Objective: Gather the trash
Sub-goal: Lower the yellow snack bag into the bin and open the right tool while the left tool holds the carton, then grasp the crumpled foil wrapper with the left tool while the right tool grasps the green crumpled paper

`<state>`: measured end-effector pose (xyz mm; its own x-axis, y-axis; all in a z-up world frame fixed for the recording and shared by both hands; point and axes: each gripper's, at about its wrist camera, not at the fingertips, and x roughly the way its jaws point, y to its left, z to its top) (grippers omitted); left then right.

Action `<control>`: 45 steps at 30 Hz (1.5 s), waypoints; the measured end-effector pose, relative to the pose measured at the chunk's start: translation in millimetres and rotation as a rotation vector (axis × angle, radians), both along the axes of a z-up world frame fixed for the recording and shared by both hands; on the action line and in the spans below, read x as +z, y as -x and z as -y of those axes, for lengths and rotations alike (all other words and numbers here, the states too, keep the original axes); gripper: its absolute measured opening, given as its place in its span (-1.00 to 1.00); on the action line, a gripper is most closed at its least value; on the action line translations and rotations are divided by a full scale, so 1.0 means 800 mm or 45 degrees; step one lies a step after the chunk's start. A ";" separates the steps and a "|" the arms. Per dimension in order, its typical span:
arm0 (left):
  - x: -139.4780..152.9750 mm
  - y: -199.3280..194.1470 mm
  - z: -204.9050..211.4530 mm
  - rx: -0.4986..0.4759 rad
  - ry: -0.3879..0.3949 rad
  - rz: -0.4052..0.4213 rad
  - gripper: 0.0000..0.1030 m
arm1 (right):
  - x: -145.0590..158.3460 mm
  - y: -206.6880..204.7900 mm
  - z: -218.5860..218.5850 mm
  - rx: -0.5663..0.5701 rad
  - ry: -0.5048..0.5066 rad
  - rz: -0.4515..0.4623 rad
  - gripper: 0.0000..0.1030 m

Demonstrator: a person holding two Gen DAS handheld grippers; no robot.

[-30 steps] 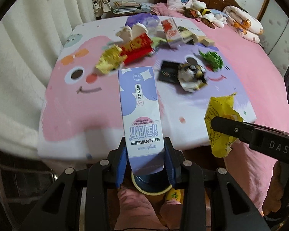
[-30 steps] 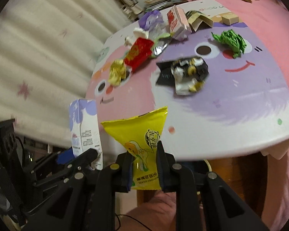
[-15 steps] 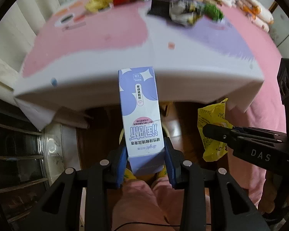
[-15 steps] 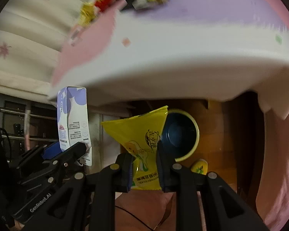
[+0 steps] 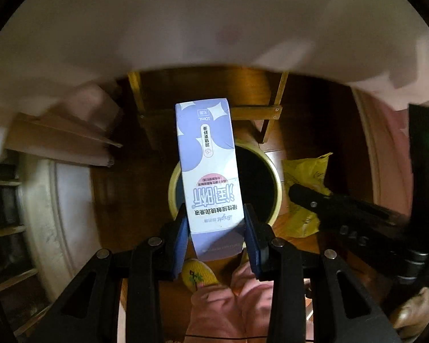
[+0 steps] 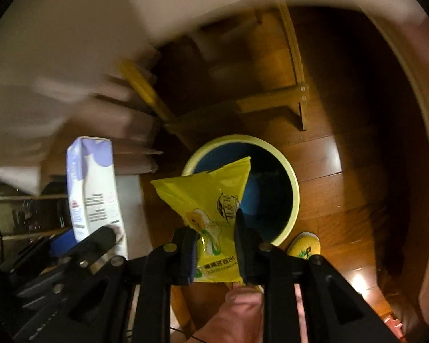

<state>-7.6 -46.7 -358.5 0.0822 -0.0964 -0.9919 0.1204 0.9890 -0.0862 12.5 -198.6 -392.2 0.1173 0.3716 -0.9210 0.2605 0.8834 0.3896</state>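
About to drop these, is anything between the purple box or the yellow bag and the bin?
Nothing visible. The purple box and yellow bag hang over the bin, whose dark mouth looks unobstructed.

"What are you holding?"
"My right gripper (image 6: 214,245) is pinching a yellow snack bag (image 6: 211,200) above the yellow-rimmed bin (image 6: 289,171)."
"And left?"
"My left gripper (image 6: 100,237) is gripping a purple carton (image 6: 91,188) beside it."
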 end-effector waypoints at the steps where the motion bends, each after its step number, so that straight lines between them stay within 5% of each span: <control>1: -0.013 -0.003 -0.001 -0.005 0.003 -0.001 -0.33 | -0.021 0.000 0.000 -0.014 -0.003 -0.011 -0.53; 4: -0.041 -0.007 -0.003 -0.016 0.004 0.024 -0.28 | -0.056 -0.001 -0.001 -0.049 -0.012 -0.017 -0.39; 10: -0.067 -0.011 -0.017 0.028 -0.013 0.030 0.29 | -0.077 0.001 -0.011 -0.059 0.018 0.006 0.01; 14: -0.055 -0.012 -0.035 0.084 -0.011 0.061 0.65 | -0.070 0.007 -0.013 -0.071 0.025 0.023 0.22; 18: -0.030 -0.011 -0.047 0.107 -0.006 0.104 0.73 | -0.042 0.008 -0.018 -0.062 0.038 0.055 0.33; 27: 0.090 0.002 -0.053 0.096 0.020 0.220 0.79 | 0.055 0.014 -0.025 -0.024 0.053 0.110 0.52; 45: 0.397 0.023 -0.056 -0.013 0.083 0.528 0.79 | 0.369 0.057 -0.028 0.024 0.113 0.403 0.52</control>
<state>-25.9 -1.7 -41.0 0.4718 -0.1607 -0.8669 0.1678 0.9816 -0.0906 -32.9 -176.1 -96.8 0.3968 0.2964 -0.8687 0.1224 0.9209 0.3701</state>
